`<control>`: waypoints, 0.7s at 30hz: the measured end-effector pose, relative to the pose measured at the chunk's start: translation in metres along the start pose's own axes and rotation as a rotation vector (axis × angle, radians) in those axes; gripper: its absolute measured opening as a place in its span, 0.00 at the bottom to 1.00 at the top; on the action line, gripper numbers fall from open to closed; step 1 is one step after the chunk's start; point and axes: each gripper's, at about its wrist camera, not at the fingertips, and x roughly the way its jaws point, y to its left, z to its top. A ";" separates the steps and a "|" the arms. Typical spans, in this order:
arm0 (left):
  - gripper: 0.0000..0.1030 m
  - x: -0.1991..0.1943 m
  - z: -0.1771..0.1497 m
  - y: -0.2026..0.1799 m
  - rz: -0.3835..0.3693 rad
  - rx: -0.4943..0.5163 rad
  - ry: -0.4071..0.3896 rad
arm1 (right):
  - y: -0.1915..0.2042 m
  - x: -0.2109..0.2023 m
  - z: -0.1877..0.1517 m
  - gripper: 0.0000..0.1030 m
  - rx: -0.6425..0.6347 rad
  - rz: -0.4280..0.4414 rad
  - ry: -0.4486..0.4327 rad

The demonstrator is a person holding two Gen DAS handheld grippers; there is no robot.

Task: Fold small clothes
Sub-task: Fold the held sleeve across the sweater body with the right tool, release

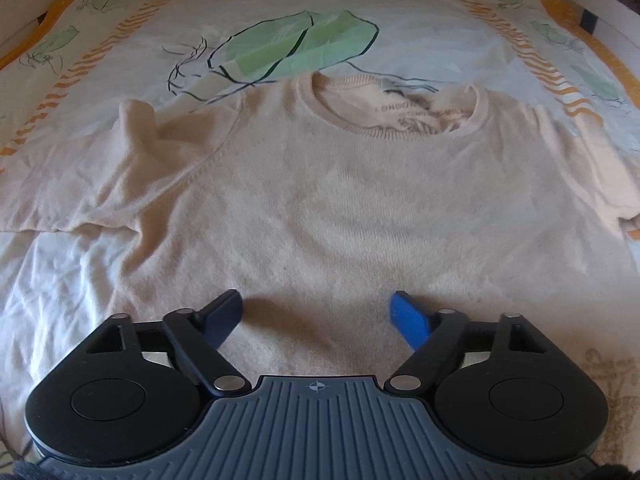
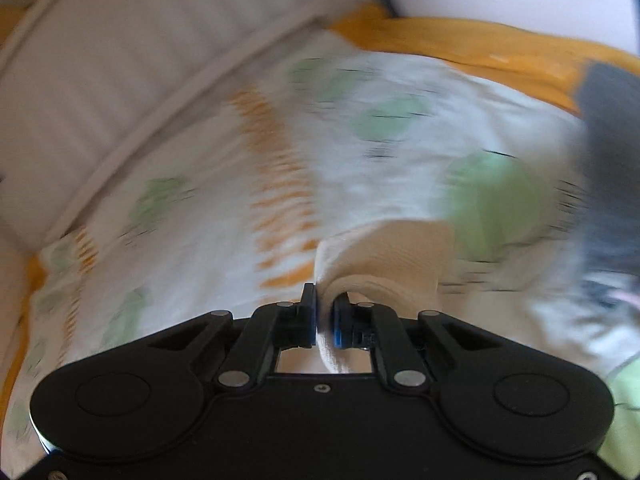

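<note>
Your cream sweater (image 1: 320, 184) lies flat, front up, on the leaf-print bedsheet (image 1: 280, 20). You are starting the first fold. Your right gripper (image 2: 324, 320) is clamped on a sweater edge (image 2: 380, 256); your left gripper (image 1: 316, 316) stands apart over the hem, holding nothing. Next, probably carry that edge across the body. The neck label reads "LONDON"; the rest is illegible.
</note>
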 end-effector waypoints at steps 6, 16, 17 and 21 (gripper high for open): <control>0.77 -0.018 0.002 0.022 -0.014 -0.030 -0.048 | 0.116 0.000 -0.031 0.15 -0.188 0.193 0.059; 0.77 -0.036 -0.008 0.087 0.010 -0.073 -0.054 | 0.241 0.062 -0.154 0.15 -0.402 0.309 0.264; 0.77 -0.037 -0.009 0.094 0.012 -0.085 -0.053 | 0.245 0.066 -0.166 0.16 -0.412 0.311 0.287; 0.77 -0.039 -0.013 0.116 0.010 -0.135 -0.044 | 0.260 0.082 -0.206 0.23 -0.452 0.348 0.343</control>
